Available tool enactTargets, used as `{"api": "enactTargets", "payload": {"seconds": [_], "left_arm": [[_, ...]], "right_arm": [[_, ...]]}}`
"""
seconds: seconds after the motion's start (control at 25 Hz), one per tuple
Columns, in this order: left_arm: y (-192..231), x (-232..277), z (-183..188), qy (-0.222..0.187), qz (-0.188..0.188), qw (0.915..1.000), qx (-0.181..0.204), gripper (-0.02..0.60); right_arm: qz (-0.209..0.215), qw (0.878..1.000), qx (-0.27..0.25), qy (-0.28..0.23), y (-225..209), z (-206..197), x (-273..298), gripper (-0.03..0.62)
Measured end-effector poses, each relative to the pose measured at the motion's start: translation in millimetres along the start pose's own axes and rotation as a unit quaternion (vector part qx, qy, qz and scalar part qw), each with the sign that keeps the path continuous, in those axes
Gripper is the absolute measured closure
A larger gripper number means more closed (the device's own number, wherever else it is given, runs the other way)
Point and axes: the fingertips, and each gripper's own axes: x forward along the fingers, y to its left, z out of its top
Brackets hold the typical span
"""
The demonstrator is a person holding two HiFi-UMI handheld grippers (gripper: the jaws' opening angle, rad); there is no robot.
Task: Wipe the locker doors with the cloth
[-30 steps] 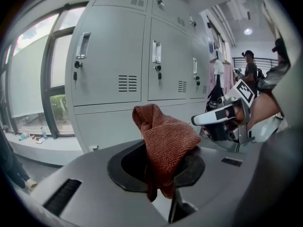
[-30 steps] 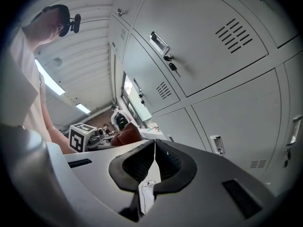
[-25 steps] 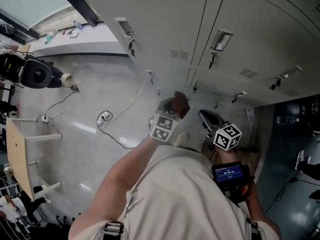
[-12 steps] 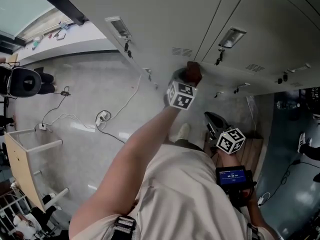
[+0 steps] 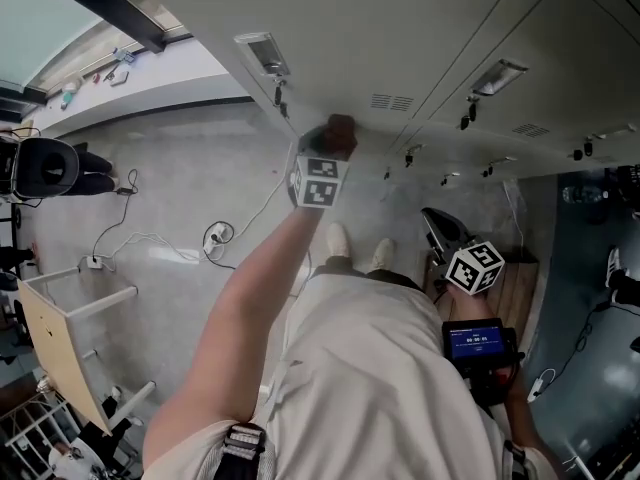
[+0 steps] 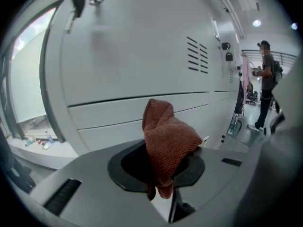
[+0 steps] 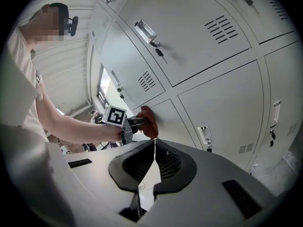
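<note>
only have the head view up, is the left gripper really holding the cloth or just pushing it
Observer: Holding it; in its own view the left gripper has the cloth bunched between its fingers.
Operator: right one got anything
Observer: No; the right gripper view shows the right gripper shut with nothing between its fingers.
Operator: cloth on the door
Observer: From the right gripper view it looks pressed against a locker door.

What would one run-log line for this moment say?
left hand-held gripper: shut on cloth | cloth: against locker door | right hand-held gripper: shut, empty
</note>
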Motion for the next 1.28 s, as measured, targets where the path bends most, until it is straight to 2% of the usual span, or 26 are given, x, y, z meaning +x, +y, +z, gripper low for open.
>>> {"api": "enactTargets", "payload": {"seconds": [0.24, 0.32, 0.4, 0.6, 0.68, 0.76, 0.96, 1.12, 1.28], "left_arm": [[89.3, -37.0, -9.1, 0.0, 0.059, 0.9978, 0.029, 0.507], [111.3, -44.4, -19.5, 0.008, 0.094, 0.9955, 0.014, 0.508], [126.5, -47.7, -38.1, 0.031, 0.118, 0.9924, -0.02, 0.507], [123.6, -31.3, -51.3, 0.048, 0.132, 0.9891, -0.046, 0.508], [101.1, -19.9, -55.0, 0.055, 0.109, 0.9916, -0.042, 0.508], [67.7, -3.7, -53.8, 0.06, 0.074, 0.9953, -0.021, 0.508], [-4.0, 30.5, -47.2, 0.076, 0.039, 0.9963, -0.011, 0.508], [-73.6, 50.7, -30.4, 0.06, -0.032, 0.9973, 0.027, 0.507], [-135.7, 58.3, -1.8, 0.022, -0.108, 0.9908, 0.078, 0.508]], "right_arm": [[0.0, 1.0, -0.009, 0.003, 13.7, 2.0, 29.6, 0.576], [0.0, 1.0, -0.012, -0.004, 19.5, 5.3, 38.7, 0.576], [-0.001, 1.0, -0.01, -0.017, 27.3, 7.5, 43.6, 0.576], [-0.024, 0.999, -0.007, -0.034, 26.8, 3.5, 31.7, 0.576], [-0.039, 0.999, -0.009, -0.03, 19.7, -1.7, 20.0, 0.576], [-0.056, 0.998, -0.005, -0.031, 10.4, -4.4, 6.8, 0.576], [-0.091, 0.995, 0.013, -0.049, -6.1, -6.1, -25.6, 0.576], [-0.106, 0.993, 0.024, -0.049, -17.2, -11.7, -44.5, 0.576], [-0.113, 0.992, 0.029, -0.049, -27.0, -13.0, -56.5, 0.576]]}}
